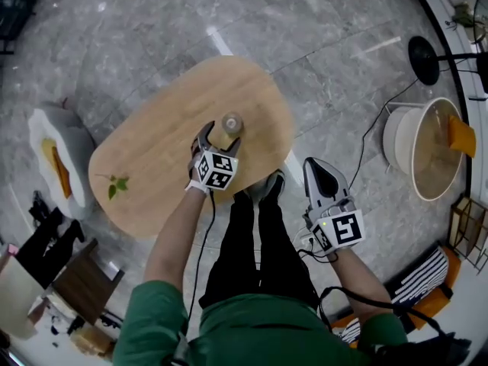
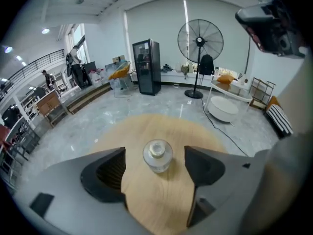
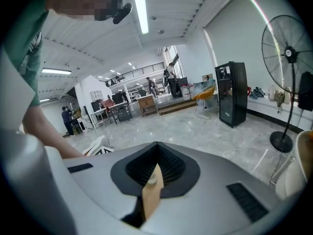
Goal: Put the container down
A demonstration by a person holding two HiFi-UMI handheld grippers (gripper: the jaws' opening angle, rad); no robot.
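The left hand-held gripper (image 1: 219,139) is hanging released, its jaws standing wide apart either side of the container (image 2: 157,155), a small clear jar with a pale stopper, without touching it. The container is standing upright on the oval wooden table (image 1: 152,158). The right hand-held gripper (image 1: 316,170) is hovering clenched and empty beyond the table's right edge.

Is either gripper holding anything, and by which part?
Nothing is held. The glass container stands on the table between the left gripper's open jaws, untouched; the right gripper is shut and empty.
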